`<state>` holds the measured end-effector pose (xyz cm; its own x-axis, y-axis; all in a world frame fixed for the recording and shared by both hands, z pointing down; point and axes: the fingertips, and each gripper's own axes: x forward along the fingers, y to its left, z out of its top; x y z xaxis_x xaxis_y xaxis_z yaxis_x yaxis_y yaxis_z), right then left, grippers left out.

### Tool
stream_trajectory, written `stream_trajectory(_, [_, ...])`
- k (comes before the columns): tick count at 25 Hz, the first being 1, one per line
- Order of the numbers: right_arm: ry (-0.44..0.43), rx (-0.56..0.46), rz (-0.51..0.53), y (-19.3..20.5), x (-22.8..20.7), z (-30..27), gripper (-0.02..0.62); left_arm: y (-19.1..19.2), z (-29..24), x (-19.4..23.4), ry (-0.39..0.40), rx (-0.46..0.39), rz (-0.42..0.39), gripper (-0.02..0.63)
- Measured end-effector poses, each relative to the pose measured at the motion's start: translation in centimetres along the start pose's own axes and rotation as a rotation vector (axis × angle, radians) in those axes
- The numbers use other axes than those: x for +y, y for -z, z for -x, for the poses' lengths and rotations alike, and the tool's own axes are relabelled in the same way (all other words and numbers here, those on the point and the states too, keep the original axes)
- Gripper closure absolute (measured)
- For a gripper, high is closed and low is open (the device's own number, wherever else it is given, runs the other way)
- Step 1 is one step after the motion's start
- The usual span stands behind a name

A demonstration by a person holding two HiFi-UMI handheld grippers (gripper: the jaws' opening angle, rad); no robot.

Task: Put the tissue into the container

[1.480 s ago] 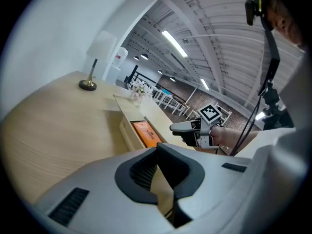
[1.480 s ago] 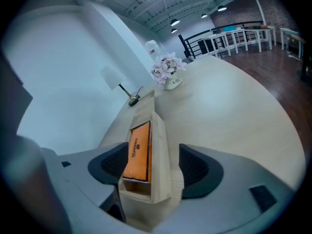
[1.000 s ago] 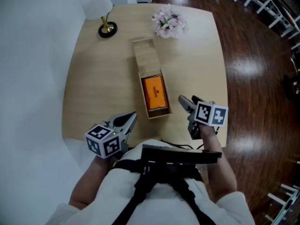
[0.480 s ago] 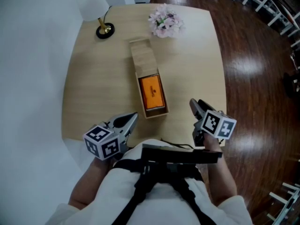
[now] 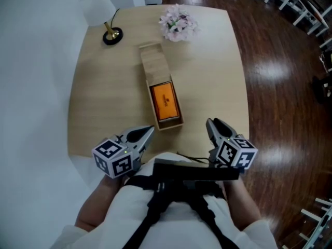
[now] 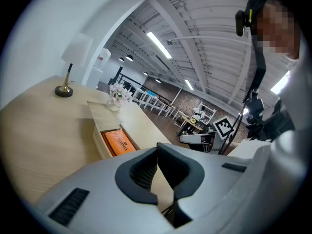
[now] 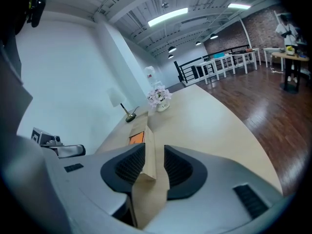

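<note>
At the table's (image 5: 212, 71) near edge my left gripper (image 5: 148, 133) had its jaws pressed together, empty. My right gripper (image 5: 213, 124), by the near right corner, had just been closing, with a narrow gap left and nothing in it. The orange tissue pack (image 5: 164, 101) lay in the open near end of the wooden container (image 5: 154, 64), mid-table. A lamp (image 5: 111, 34) and flowers (image 5: 177, 25) stood at the far edge.

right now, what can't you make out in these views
Print on the orange tissue pack: too small in the head view, blurred in the left gripper view.
Far half of the wooden box inside: covered by its lid in every view.
Shade of the lamp: washed out against the white wall, head view.
</note>
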<state>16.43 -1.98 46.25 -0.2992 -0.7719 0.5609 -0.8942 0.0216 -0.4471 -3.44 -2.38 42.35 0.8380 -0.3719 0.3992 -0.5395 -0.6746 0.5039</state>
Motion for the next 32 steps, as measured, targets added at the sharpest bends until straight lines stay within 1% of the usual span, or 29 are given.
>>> stream_trajectory(1, [-0.005, 0.005, 0.003, 0.3, 0.3, 0.0, 0.49, 0.1, 0.0, -0.2, 0.006, 0.003, -0.005, 0.614])
stream_trajectory(3, [-0.011, 0.021, 0.008, 0.9, 0.6, 0.0, 0.519, 0.2, -0.1, -0.5, 0.016, 0.012, -0.016, 0.614])
stream_trajectory(8, [-0.028, 0.036, 0.004, 1.3, 1.1, -0.2, 0.609, 0.7, -0.5, -1.0, 0.035, 0.04, -0.042, 0.614])
stream_trajectory(14, [-0.067, 0.06, 0.038, 1.7, 2.4, -0.4, 0.609, 0.9, -0.4, -1.2, 0.038, 0.056, -0.058, 0.614])
stream_trajectory(24, [-0.069, 0.09, 0.071, 2.2, 3.4, -1.0, 0.609, 1.1, -0.3, -0.9, 0.046, 0.078, -0.065, 0.614])
stream_trajectory(32, [-0.063, 0.1, 0.069, 2.3, 3.6, -1.7, 0.609, 1.0, -0.3, -0.3, 0.05, 0.085, -0.066, 0.614])
